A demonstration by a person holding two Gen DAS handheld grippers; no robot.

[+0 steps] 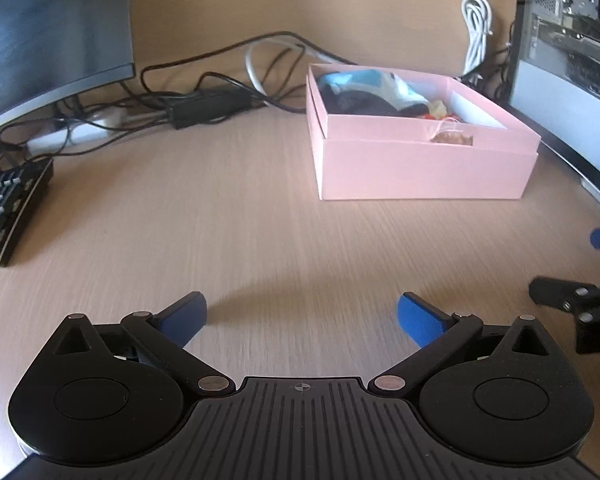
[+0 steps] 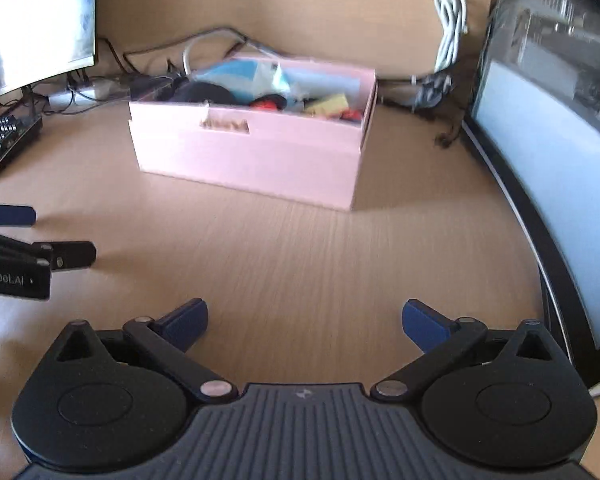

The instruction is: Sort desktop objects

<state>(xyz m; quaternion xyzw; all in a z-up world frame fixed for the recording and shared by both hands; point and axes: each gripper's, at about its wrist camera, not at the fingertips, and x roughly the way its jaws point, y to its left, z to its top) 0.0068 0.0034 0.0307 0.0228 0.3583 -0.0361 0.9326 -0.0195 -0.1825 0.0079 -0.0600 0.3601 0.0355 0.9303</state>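
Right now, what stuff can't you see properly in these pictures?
- Things inside the pink box: its walls hide most of them, both views.
- Keyboard: cut off by the left edge, both views.
- Right gripper: open; in the left wrist view, the right edge cuts it.

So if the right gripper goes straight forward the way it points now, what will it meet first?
Probably the pink box. The right gripper is open, with only bare desk before the box's near wall, though depth is hard to judge.

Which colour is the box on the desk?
Pale pink box; shows best in the left wrist view.
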